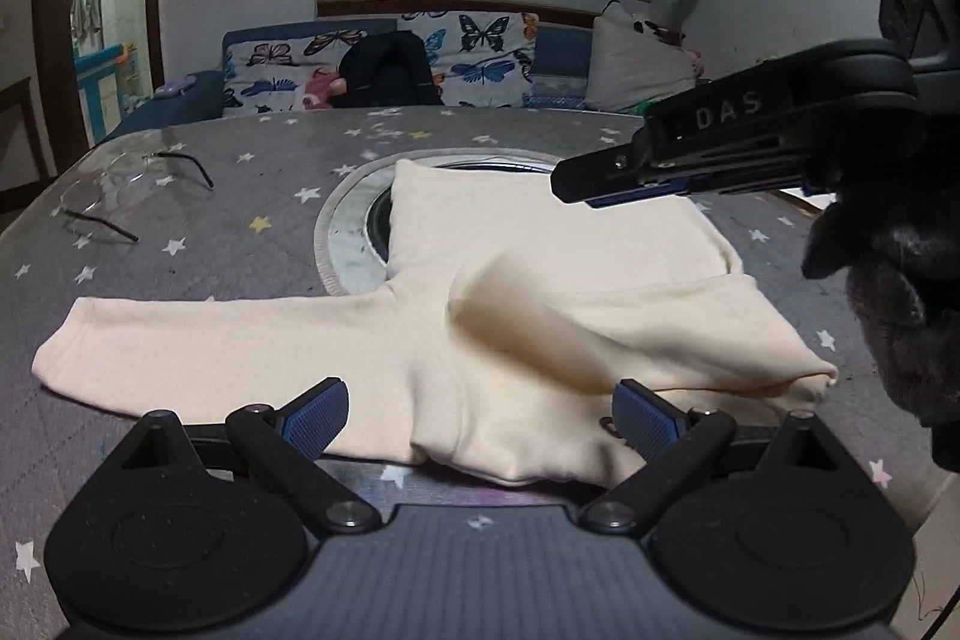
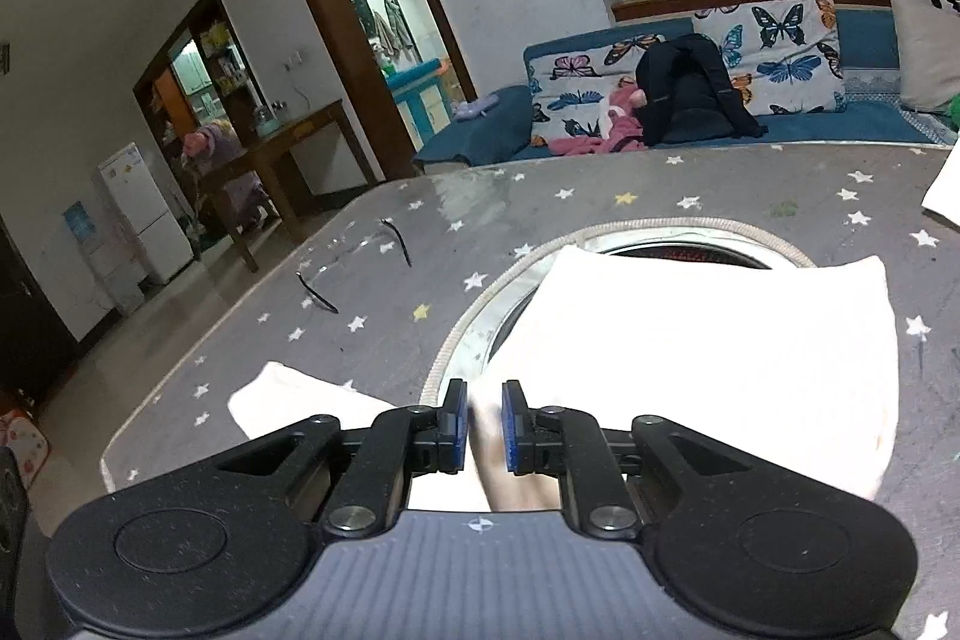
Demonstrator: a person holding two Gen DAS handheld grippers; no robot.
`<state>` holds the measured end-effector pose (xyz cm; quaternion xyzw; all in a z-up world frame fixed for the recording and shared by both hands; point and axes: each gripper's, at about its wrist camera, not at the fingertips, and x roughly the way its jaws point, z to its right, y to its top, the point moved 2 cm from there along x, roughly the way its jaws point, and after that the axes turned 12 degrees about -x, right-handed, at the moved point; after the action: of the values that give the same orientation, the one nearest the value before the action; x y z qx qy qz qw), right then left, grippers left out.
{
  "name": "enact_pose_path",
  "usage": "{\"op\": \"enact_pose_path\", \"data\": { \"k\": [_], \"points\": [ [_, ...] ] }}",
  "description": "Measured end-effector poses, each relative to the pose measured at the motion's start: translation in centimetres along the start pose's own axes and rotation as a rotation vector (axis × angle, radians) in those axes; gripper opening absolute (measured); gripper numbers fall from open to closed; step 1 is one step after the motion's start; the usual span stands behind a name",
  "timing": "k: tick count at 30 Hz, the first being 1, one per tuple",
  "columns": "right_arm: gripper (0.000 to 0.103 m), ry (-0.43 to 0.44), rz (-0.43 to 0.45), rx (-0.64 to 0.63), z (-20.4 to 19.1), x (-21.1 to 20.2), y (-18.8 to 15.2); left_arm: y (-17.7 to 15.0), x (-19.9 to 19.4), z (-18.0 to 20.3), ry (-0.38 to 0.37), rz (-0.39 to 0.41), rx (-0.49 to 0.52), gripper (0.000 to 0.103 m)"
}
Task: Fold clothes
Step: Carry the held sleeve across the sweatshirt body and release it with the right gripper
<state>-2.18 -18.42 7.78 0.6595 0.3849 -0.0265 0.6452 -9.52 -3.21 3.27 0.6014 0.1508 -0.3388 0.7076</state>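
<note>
The left gripper (image 1: 480, 415) hovers spread wide over the near edge of the cream long-sleeved fabric garment (image 1: 558, 280); the right gripper (image 2: 483, 427) pinches a fold of it; it lies on the grey star-patterned tablecloth (image 1: 252, 196); beyond, thin black-armed spectacles (image 1: 120, 196).

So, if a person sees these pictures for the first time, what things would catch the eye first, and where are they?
First, the cream garment spread across the middle of the grey star-patterned table, one sleeve lying out to the left. Next, the left gripper hangs open at the garment's near edge, while the right gripper has its jaws nearly closed around a fold of the cloth. Behind the table, the butterfly-print sofa stands against the wall.
</note>
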Motion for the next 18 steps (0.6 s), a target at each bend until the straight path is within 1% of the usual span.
{"op": "enact_pose_path", "data": {
  "k": [1, 2, 4, 7, 9, 10, 12, 15, 18],
  "points": [
    [0.019, 0.003, -0.003, -0.002, 0.2, 0.0, -0.1, 0.0, 0.1, 0.0, 0.003, -0.002, 0.0, 0.097],
    [0.023, 0.005, -0.003, -0.005, 0.4, -0.2, -0.2, 0.0, 0.1, 0.0, 0.005, -0.003, 0.002, 0.097],
    [0.024, -0.002, -0.003, -0.016, 0.9, -1.0, -0.3, -0.1, 0.2, 0.0, 0.009, -0.003, 0.006, 0.097],
    [0.024, -0.05, -0.02, -0.052, 2.5, -2.9, -0.8, 0.2, 0.3, 0.2, 0.007, 0.005, 0.014, 0.096],
    [0.024, -0.085, -0.049, -0.064, 3.9, -4.5, -2.2, 0.5, 0.6, 0.5, 0.003, 0.01, 0.018, 0.095],
    [0.024, -0.097, -0.065, -0.063, 4.4, -5.1, -2.9, 0.7, 0.7, 0.6, 0.0, 0.012, 0.018, 0.092],
    [0.024, -0.12, -0.097, -0.057, 5.5, -6.2, -4.6, 1.0, 1.2, 1.1, -0.007, 0.01, 0.015, 0.09],
    [0.024, -0.145, -0.143, -0.031, 6.9, -7.4, -7.6, 1.3, 1.8, 1.9, -0.02, 0.003, 0.019, 0.083],
    [0.025, -0.156, -0.138, -0.041, 7.3, -7.4, -7.7, 1.4, 2.4, 2.8, -0.033, -0.002, 0.041, 0.079]
  ]
}}
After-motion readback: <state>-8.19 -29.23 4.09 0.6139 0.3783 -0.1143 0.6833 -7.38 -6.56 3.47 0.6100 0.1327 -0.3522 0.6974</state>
